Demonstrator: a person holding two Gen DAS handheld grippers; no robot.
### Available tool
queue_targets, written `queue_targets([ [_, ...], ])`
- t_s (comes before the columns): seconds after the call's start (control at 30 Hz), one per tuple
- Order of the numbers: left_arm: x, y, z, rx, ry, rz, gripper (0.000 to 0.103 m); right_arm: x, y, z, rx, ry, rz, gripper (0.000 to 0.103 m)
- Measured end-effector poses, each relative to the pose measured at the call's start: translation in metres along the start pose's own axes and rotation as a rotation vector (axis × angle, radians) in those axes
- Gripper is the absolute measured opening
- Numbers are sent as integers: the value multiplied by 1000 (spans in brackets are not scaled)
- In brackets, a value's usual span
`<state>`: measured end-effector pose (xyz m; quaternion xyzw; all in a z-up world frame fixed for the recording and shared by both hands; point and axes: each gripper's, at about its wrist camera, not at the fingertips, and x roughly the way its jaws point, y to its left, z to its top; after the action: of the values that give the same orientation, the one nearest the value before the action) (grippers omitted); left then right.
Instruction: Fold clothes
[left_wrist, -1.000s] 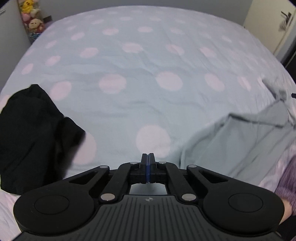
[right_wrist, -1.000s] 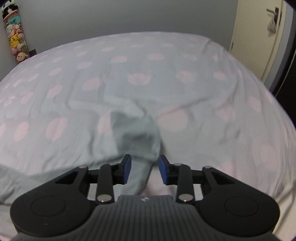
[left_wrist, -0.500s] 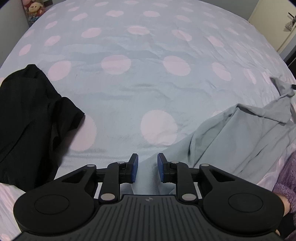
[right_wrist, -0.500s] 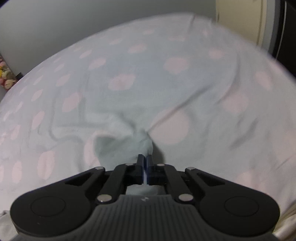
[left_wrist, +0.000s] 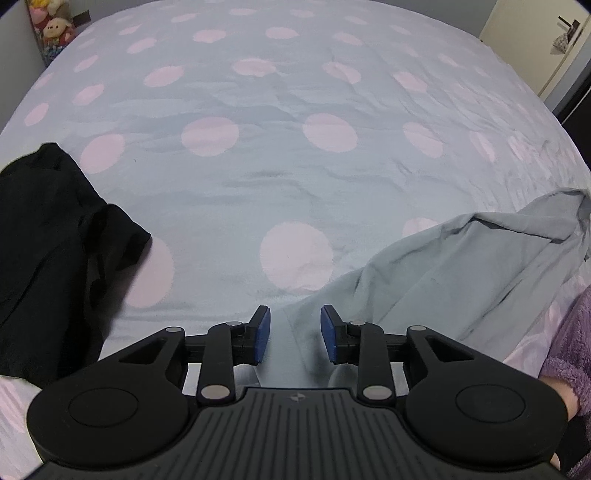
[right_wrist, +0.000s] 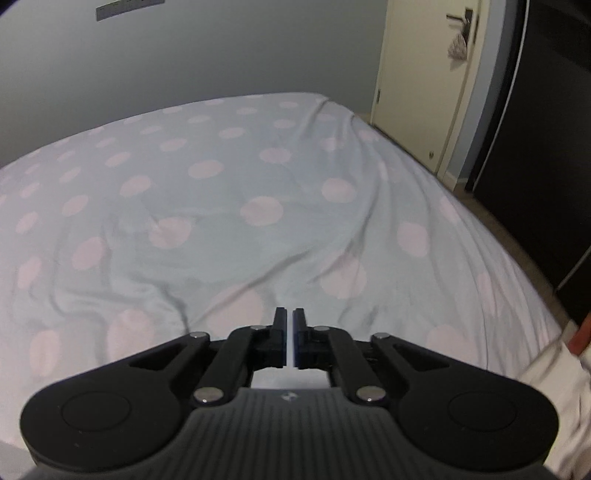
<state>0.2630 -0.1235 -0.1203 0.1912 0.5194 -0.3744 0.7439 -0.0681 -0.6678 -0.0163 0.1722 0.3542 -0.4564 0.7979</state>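
In the left wrist view, a black garment (left_wrist: 51, 258) lies crumpled on the bed (left_wrist: 288, 155) at about nine o'clock, over the pale blue sheet with pink dots. At eleven o'clock, beyond the bed's far corner, stuffed toys (left_wrist: 51, 26) stand against the wall. The left claw (left_wrist: 294, 334) sits at six o'clock with its blue pads set well apart; an edge of the grey garment (left_wrist: 461, 273) lies between them, ungripped. That garment spreads from there toward three o'clock, rumpled and partly lifted off the sheet. At four o'clock a purple fleece sleeve (left_wrist: 576, 332) shows.

In the right wrist view, the right claw (right_wrist: 289, 339) has its pads almost together, a thin gap left; whether cloth is pinched there I cannot tell. A cream door (right_wrist: 424, 85) stands at one o'clock.
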Motion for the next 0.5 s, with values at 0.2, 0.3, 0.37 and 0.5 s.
queue_targets([
  [0.2,-16,-1,-6,7,-18,13,40,7,13,-16,-117,95,138,9],
  [0.3,-16,2,-9,8,-11,23,40,5,27,-39,-222,134,198,11],
  [0.37,-16,3,-11,9,-8,26,40,3,36,-55,-293,160,238,32],
  [0.5,-15,1,-12,22,-10,27,44,0,55,-85,-433,212,317,46],
])
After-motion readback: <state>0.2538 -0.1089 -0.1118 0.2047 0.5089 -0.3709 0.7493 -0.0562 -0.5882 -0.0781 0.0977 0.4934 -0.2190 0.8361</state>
